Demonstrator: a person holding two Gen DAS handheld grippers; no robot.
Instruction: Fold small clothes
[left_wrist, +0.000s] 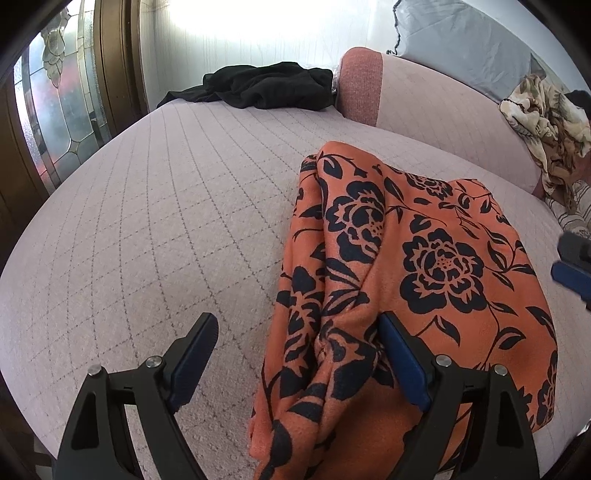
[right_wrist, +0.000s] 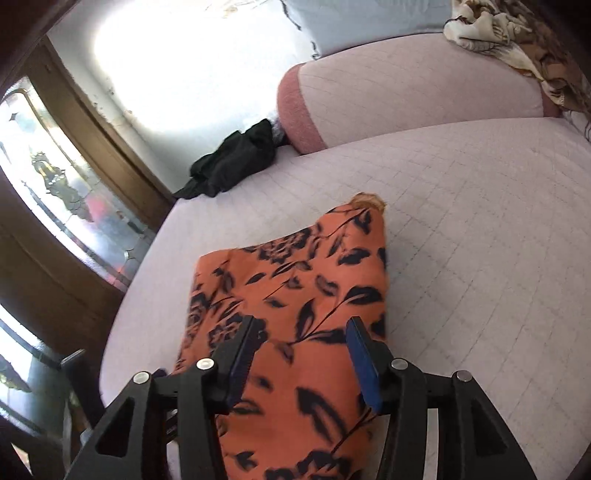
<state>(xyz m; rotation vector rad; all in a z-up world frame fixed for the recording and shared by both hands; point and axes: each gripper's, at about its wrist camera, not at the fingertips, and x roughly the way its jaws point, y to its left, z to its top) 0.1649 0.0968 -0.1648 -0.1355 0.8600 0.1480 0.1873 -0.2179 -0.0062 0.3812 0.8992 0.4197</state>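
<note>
The left gripper (left_wrist: 299, 332) stands wide open, gripping nothing; the orange flowered cloth (left_wrist: 424, 266) bunches between its fingers (left_wrist: 199, 343). The right gripper (right_wrist: 303, 336) hangs half open above the folded cloth on the bed (right_wrist: 480, 258), not pinching it. Only the left view shows the cloth's rumpled left edge.

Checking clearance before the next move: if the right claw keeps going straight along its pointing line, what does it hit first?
Most likely the orange floral garment: it lies directly between and ahead of the open right claw. The pink quilted bed sits under it. Depth is hard to judge here.
</note>
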